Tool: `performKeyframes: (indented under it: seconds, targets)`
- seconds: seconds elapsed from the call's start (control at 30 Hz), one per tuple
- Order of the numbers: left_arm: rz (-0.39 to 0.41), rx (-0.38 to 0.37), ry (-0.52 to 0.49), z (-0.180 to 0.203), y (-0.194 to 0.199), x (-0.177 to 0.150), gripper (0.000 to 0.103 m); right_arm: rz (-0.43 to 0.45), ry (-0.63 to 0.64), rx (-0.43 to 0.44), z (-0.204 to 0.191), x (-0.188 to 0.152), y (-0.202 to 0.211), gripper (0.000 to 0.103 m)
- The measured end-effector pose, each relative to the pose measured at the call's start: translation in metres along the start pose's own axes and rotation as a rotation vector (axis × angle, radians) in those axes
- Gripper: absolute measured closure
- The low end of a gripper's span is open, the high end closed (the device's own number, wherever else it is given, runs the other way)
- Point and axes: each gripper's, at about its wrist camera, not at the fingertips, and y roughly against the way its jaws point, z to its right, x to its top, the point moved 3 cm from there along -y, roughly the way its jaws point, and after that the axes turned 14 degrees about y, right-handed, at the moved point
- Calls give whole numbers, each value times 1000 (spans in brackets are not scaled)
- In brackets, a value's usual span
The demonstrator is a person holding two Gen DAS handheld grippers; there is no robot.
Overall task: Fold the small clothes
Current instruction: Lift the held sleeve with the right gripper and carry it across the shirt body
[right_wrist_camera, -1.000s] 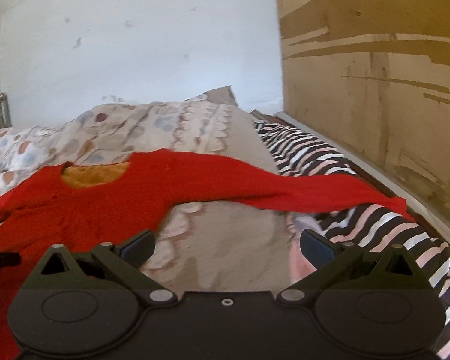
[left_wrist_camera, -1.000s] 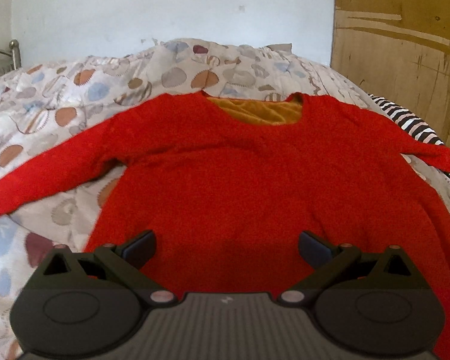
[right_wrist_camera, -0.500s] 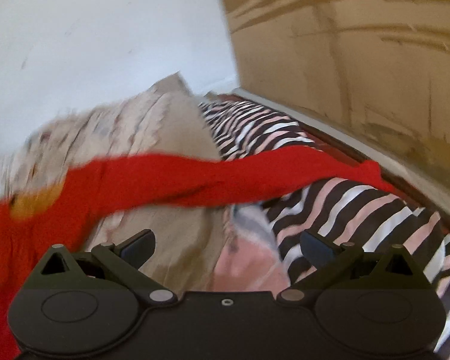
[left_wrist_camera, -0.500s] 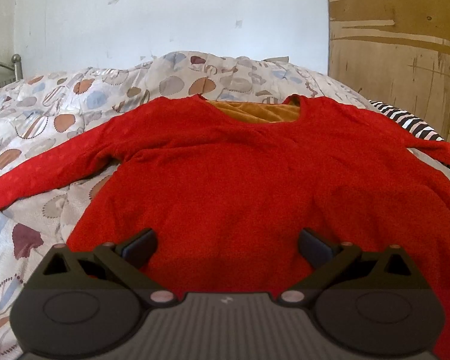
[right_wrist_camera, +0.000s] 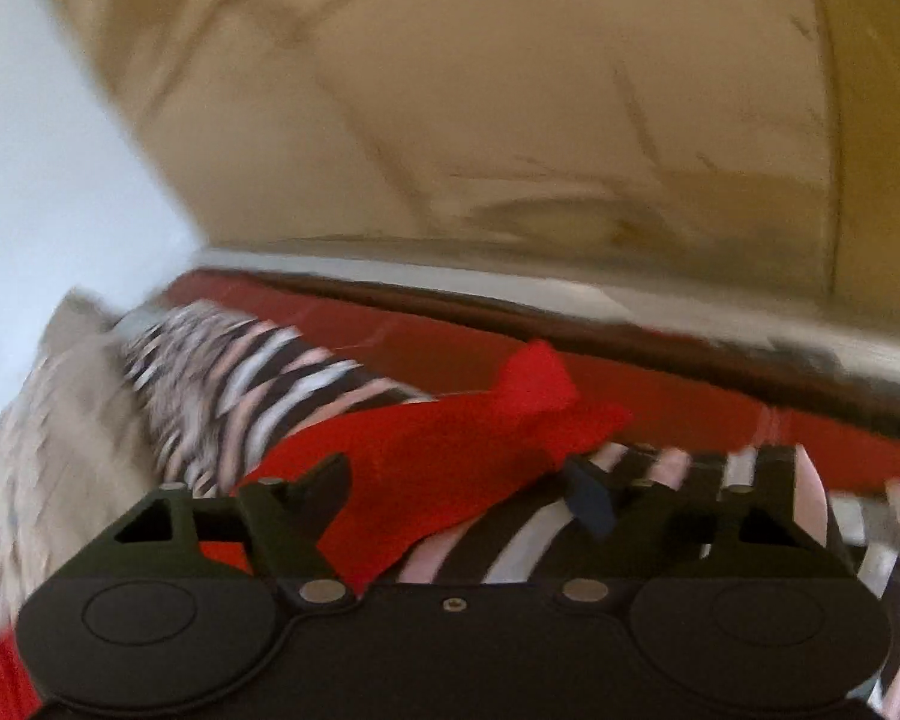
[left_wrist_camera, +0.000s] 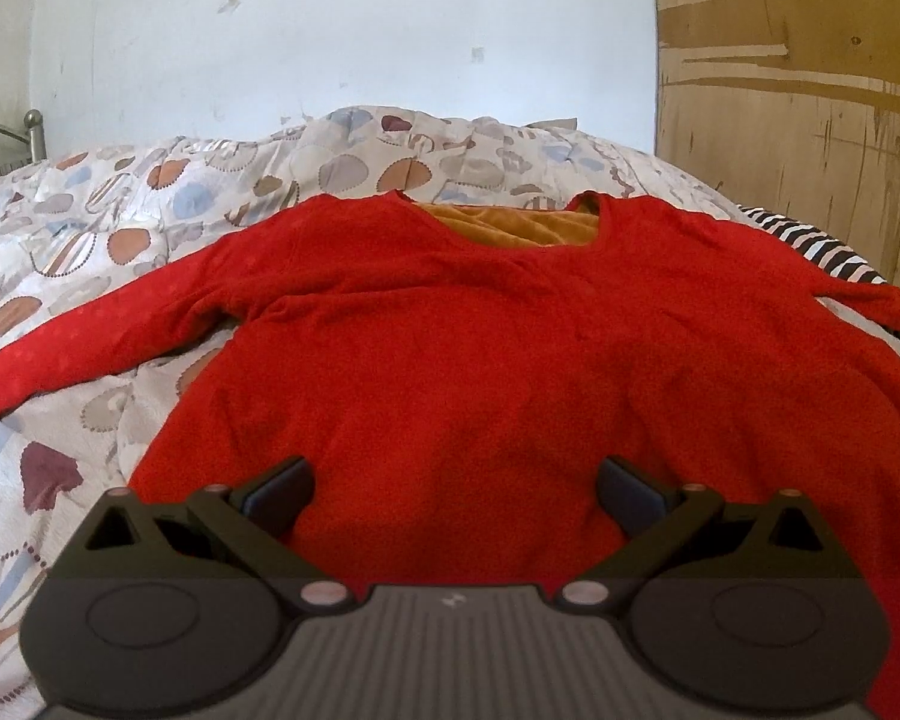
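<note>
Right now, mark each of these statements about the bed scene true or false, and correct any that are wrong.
1. The red sweater lies spread flat with its front up on the patterned quilt. True.
2. The sweater's inside lining at the neck is blue. False: it is mustard yellow.
3. The left gripper is clamped on the hem. False: it is open, with nothing pinched between its fingers.
4. The right gripper has the sleeve end between its fingers. True: its jaws have just been closing, though the pads are not yet pressing the cloth.
5. The sleeve end lies on a plain green sheet. False: it lies on striped fabric.
</note>
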Motion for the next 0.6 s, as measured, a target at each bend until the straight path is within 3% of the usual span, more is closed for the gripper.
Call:
performKeyframes:
  seconds: [0.1,0.13,0.2,0.27,0.3,0.47,0.6]
  targets:
    - [1,-2,3,0,0,0,0,-16,-58,3,4,-1,-11,28]
    - [2,-3,3,0,0,0,0,-14,-59,-1,3,0,-15,33]
    - [2,-2,2,0,0,0,0,-8,-72,-1,3,0,-17,50]
    - [3,-3,3,-1,0,0,0,21,-104,12,5,1,-14,79]
    - [2,-3,3,0,1,0,0,37,-107,12,6,2,-12,84]
    - [1,-13,13,-2,1,1,0,153,-59,62,-8,14,15,92]
    - [19,-59,91,-13,12,12,0,232,83,122,-47,30,48,92]
